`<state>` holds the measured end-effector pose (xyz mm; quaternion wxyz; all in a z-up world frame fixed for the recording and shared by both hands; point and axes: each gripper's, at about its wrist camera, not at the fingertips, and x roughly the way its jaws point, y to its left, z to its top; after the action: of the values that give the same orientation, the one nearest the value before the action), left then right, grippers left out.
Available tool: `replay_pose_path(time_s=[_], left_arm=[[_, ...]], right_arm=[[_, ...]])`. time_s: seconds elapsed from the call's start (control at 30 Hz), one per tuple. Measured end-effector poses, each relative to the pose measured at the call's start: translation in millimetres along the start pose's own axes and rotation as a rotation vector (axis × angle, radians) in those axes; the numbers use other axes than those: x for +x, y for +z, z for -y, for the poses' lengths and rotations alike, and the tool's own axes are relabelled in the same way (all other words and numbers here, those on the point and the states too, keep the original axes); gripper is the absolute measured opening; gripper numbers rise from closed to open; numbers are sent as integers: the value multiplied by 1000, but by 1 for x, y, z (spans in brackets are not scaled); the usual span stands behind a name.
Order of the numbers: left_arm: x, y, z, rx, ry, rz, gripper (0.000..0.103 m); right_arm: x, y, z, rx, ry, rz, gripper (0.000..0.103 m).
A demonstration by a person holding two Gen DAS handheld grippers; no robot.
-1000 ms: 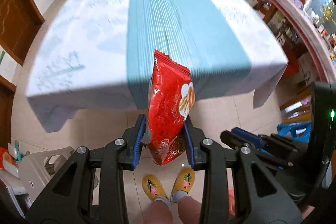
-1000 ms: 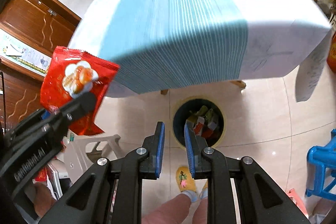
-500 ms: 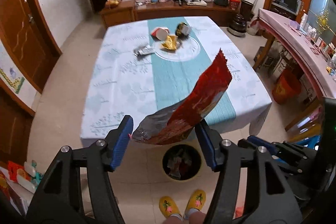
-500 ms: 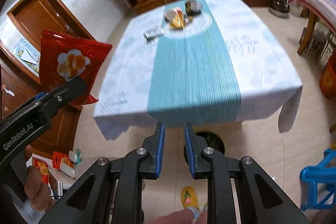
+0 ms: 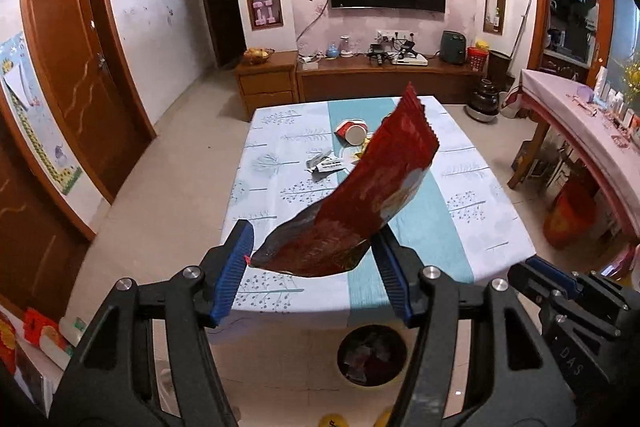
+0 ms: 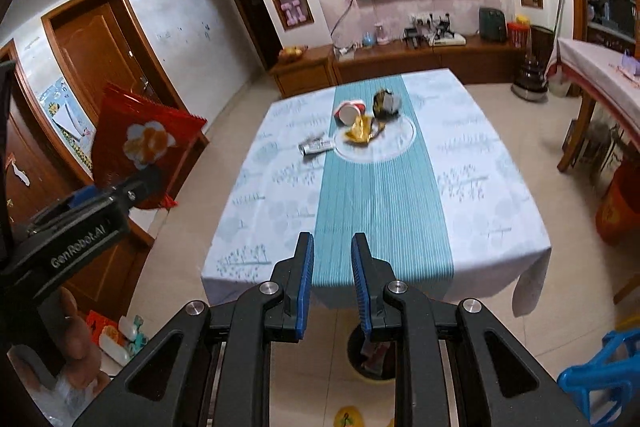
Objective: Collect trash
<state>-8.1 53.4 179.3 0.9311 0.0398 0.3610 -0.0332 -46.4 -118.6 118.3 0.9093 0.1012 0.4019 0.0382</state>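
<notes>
Table (image 5: 472, 195), frame centre, bears a cup (image 5: 354, 131) and wrappers (image 6: 316, 147); the bin (image 5: 370, 355) below holds trash. The left gripper (image 5: 312, 267), jaws just widened, loosely cradles the red bag (image 5: 360, 203). The right gripper (image 6: 332, 283) is narrowly apart, empty.

The left tool (image 5: 312, 269) points forward and downward, its blue-padded jaws having just been opening and now standing wide, with a red snack bag (image 5: 360, 203) lying loosely between them; the right tool (image 6: 332, 279) points forward and downward too, its jaws close together with only a narrow gap and nothing between them; a hand (image 6: 76, 359) grips the left tool's handle.
</notes>
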Motion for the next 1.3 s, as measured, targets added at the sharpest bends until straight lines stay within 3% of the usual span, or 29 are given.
replay_pose_path(time_s=[0.3, 0.4, 0.47, 0.53, 0.77, 0.93, 1.13, 1.3], left_arm=[[10, 10, -16, -4, -29, -4, 58], [28, 16, -16, 8, -36, -43, 59], [47, 17, -13, 15, -42, -102, 69], [64, 18, -13, 15, -72, -138, 73], [136, 32, 12, 40, -35, -136, 73], [196, 42, 16, -66, -122, -201, 73], [259, 37, 25, -114, -57, -288, 73], [279, 26, 28, -143, -51, -335, 73]], right_arm=[[3, 12, -16, -21, -16, 34, 19], [8, 18, -15, -11, -23, 38, 20], [14, 20, -12, 2, -26, 32, 20], [23, 24, -7, 10, -32, 19, 25], [79, 54, 25, 6, -21, -22, 28], [140, 86, 58, -13, 11, -91, 28], [204, 106, 89, -20, 54, -178, 28], [233, 103, 105, -30, 63, -230, 28]])
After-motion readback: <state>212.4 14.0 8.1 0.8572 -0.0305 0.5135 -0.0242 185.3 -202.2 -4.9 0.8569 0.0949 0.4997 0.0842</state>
